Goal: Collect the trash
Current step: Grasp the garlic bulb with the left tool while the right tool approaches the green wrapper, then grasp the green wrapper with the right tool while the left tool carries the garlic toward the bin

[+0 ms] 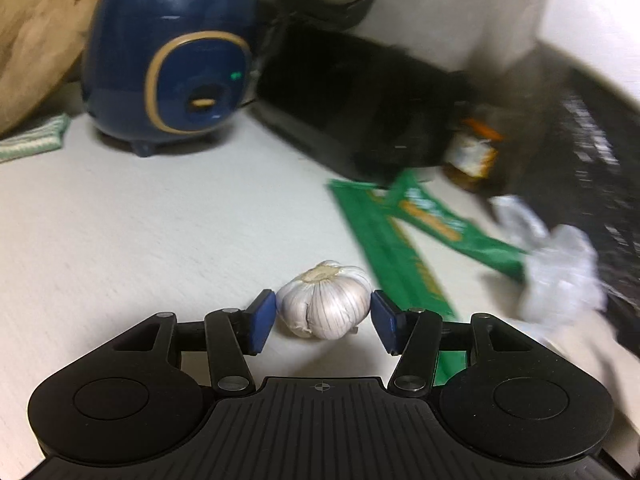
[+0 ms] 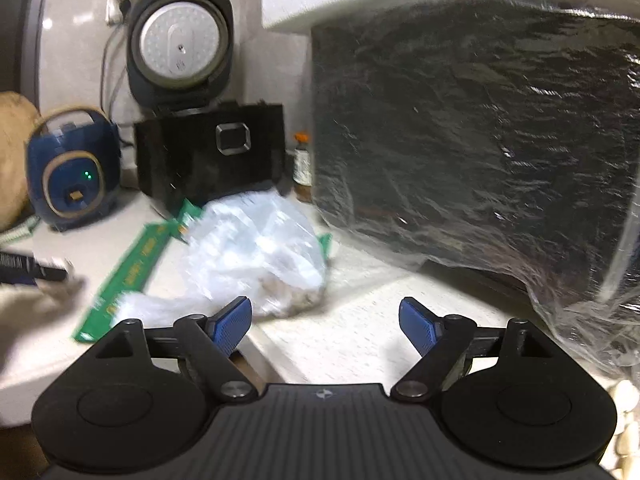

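Both claws gape: left gripper straddles a garlic bulb without pressing it; right gripper, empty, sits beside the crumpled plastic bag. Closing off-centre could roll the garlic away.

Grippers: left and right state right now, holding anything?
Left gripper: open, garlic bulb between the pads, small gaps either side, not gripped.
Right gripper: open, empty, over the counter beside the plastic bag.
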`<state>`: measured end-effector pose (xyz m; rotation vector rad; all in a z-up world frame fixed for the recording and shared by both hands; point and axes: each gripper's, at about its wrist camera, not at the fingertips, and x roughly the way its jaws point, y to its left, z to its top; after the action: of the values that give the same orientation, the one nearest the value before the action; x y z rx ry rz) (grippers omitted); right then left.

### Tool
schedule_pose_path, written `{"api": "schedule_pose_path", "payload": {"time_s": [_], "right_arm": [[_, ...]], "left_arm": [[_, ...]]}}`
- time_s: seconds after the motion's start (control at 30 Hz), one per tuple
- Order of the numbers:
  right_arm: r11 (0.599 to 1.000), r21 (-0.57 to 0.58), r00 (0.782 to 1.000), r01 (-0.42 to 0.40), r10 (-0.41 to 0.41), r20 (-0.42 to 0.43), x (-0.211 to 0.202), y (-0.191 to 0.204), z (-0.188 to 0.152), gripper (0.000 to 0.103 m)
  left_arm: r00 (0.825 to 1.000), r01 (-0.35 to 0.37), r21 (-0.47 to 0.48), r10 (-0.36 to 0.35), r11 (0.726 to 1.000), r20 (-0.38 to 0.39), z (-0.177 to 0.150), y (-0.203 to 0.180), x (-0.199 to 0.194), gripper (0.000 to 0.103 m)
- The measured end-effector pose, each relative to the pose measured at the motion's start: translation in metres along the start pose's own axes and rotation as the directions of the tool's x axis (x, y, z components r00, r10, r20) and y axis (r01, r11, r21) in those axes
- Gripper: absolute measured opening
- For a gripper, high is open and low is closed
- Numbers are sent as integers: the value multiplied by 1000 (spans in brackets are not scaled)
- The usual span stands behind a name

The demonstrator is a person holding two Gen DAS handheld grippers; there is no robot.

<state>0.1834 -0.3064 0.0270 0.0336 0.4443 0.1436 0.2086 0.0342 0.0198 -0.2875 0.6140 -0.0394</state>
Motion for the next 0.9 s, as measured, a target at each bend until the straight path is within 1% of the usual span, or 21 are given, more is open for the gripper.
{"api": "schedule_pose_path", "payload": {"time_s": [0.1, 0.13, 0.23, 0.27, 0.33, 0.4, 0.47, 0.5, 0.57, 0.63, 0.7, 0.73, 0.77, 0.8, 0.83, 0.87, 0.9], "right_arm": [[999, -2, 999, -49, 49, 20, -5, 12, 6, 82], [997, -14, 997, -70, 70, 25, -6, 19, 8, 82], [989, -57, 990, -137, 139, 22, -4, 45, 15, 82], [984, -66, 986, -167, 168, 15, -1, 54, 17, 82], [970, -68, 972, -233, 233, -16, 10, 74, 23, 82], [955, -61, 956, -289, 286, -60, 30, 97, 29, 82], [950, -61, 948, -307, 300, -104, 52, 119, 32, 82], [950, -65, 947, -305, 296, -122, 63, 129, 33, 82], [954, -82, 949, -289, 274, -157, 86, 147, 32, 81], [956, -91, 946, -279, 257, -199, 108, 162, 29, 80], [959, -81, 938, -271, 244, -247, 124, 169, 22, 68], [956, -82, 929, -283, 252, -272, 130, 172, 19, 56], [955, -114, 937, -275, 240, -252, 129, 175, 17, 42], [949, -144, 936, -279, 236, -261, 127, 179, 16, 38], [948, -153, 937, -280, 235, -257, 122, 180, 16, 31], [945, -153, 933, -290, 243, -265, 119, 180, 16, 28], [943, -151, 928, -298, 250, -276, 115, 179, 16, 28]], "left_arm": [[998, 35, 7, -36, 999, 55, -12, -3, -13, 58], [996, 33, 9, -33, 999, 78, -13, -1, -17, 58], [990, -6, 17, 3, 1000, 142, -16, 5, -26, 58], [988, -14, 5, 13, 1000, 154, -17, 10, -29, 58], [988, -2, -21, 5, 1000, 156, -19, 17, -30, 58], [987, 46, -68, -35, 997, 157, -21, 26, -32, 58], [985, 63, -74, -50, 995, 163, -21, 29, -33, 58], [986, 73, -82, -60, 994, 153, -21, 31, -31, 58], [987, 98, -113, -82, 989, 139, -21, 37, -28, 58], [985, 114, -148, -92, 982, 148, -22, 44, -28, 58], [982, 131, -177, -103, 975, 160, -23, 50, -29, 58], [981, 135, -187, -105, 973, 162, -24, 52, -30, 58], [981, 137, -196, -105, 971, 161, -24, 53, -30, 58], [982, 138, -200, -107, 970, 156, -23, 54, -29, 58], [983, 138, -200, -109, 970, 151, -23, 53, -28, 58], [983, 138, -197, -110, 971, 146, -23, 53, -27, 58], [983, 136, -193, -109, 972, 145, -22, 52, -27, 58]]}}
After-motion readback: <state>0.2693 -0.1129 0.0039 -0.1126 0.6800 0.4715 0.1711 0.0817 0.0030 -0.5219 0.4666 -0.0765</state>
